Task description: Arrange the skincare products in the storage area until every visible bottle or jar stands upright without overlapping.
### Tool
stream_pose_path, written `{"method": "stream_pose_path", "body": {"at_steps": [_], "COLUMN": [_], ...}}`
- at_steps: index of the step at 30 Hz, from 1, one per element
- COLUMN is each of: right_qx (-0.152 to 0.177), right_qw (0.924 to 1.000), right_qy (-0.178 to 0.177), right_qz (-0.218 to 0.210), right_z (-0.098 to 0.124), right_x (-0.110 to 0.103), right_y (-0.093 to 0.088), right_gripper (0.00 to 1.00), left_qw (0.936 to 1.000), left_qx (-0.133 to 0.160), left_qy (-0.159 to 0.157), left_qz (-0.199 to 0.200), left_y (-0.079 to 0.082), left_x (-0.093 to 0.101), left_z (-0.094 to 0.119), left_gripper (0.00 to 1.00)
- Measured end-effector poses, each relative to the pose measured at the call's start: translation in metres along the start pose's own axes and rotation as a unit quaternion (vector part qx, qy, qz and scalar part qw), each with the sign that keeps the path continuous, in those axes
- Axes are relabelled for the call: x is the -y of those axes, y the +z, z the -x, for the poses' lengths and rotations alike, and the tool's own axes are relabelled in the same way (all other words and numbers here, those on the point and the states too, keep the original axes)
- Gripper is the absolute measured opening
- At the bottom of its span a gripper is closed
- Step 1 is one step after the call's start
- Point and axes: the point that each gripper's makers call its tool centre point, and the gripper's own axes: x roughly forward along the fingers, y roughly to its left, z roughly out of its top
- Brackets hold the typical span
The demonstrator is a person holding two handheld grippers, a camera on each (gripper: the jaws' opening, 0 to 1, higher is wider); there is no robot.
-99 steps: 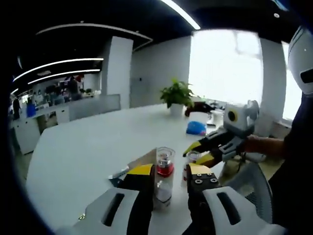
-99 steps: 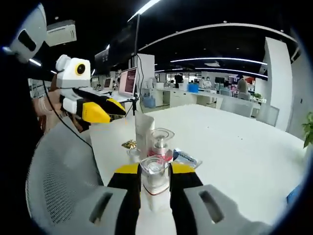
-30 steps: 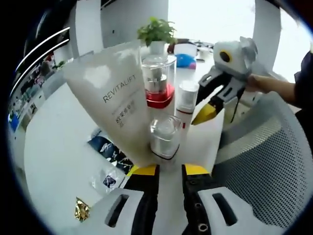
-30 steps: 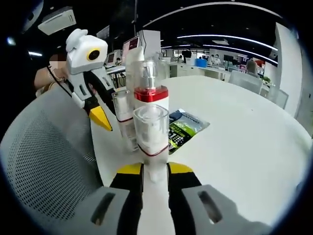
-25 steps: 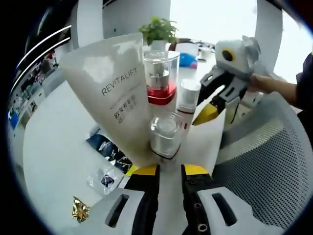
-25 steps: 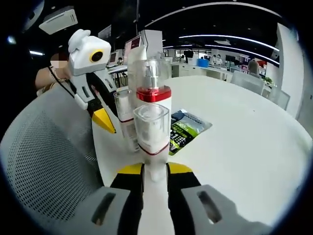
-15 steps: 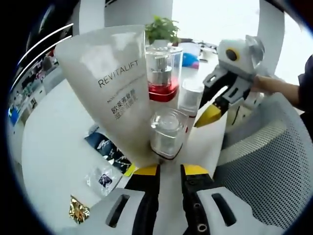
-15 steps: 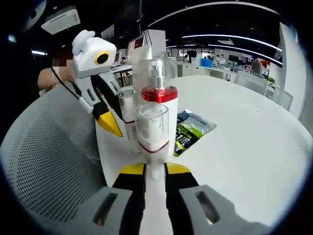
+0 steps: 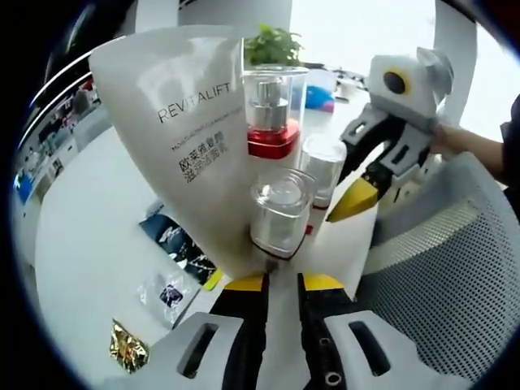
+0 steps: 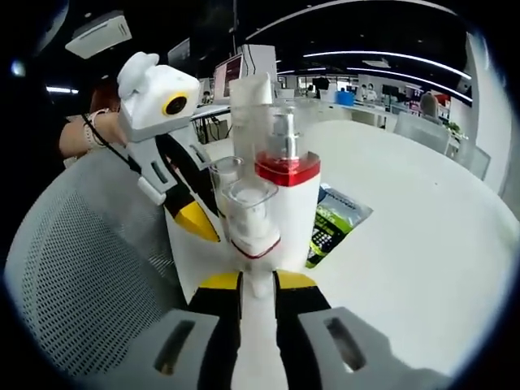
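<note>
My left gripper (image 9: 280, 283) is shut on the white body of a small bottle with a clear cap (image 9: 280, 210). Just beyond it stand a white REVITALIFT tube (image 9: 187, 138), a red-collared pump bottle (image 9: 273, 114) and a second clear-capped bottle (image 9: 321, 166). The right gripper (image 9: 354, 201) comes in beside that second bottle. In the right gripper view, my right gripper (image 10: 257, 284) is shut on a white clear-capped bottle (image 10: 252, 213). The pump bottle (image 10: 286, 183) stands close behind it, with the tube (image 10: 252, 93) further back. The left gripper (image 10: 199, 223) reaches in beside another capped bottle (image 10: 227, 175).
Flat sachets lie on the white table (image 9: 89, 211): a dark one (image 9: 175, 248), a clear one (image 9: 162, 288), a gold wrapper (image 9: 128, 353) and a green-black one (image 10: 329, 223). A grey mesh chair back (image 9: 439, 268) (image 10: 73, 260) borders the table. A potted plant (image 9: 272, 45) stands far back.
Both held bottles have closed in on the tube and pump bottle and on each other. In the right gripper view the pump bottle now sits right of my held bottle.
</note>
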Motion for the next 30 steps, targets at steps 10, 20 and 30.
{"method": "stream_pose_path", "body": {"at_steps": [10,20,30], "right_qx": [-0.009,-0.005,0.020], "right_qw": [0.9999,0.9967,0.9888], "right_qy": [-0.008,-0.073,-0.113], "right_qz": [-0.004,-0.035,-0.096], "right_z": [0.003,0.031,0.021], "right_x": [0.001,0.001,-0.003], "right_y": [0.000,0.029,0.052], "right_gripper": [0.15,0.20,0.28], "left_qw": [1.0000,0.9999,0.9998], "left_qx": [0.003,0.005,0.013], "left_qy": [0.000,0.004,0.003], "left_qz": [0.003,0.014,0.016], "left_y": [-0.001,-0.004,-0.005], "left_x": [0.000,-0.002,0.000], "left_z": [0.001,0.002,0.000], "left_gripper": [0.10,0.10,0.10]}}
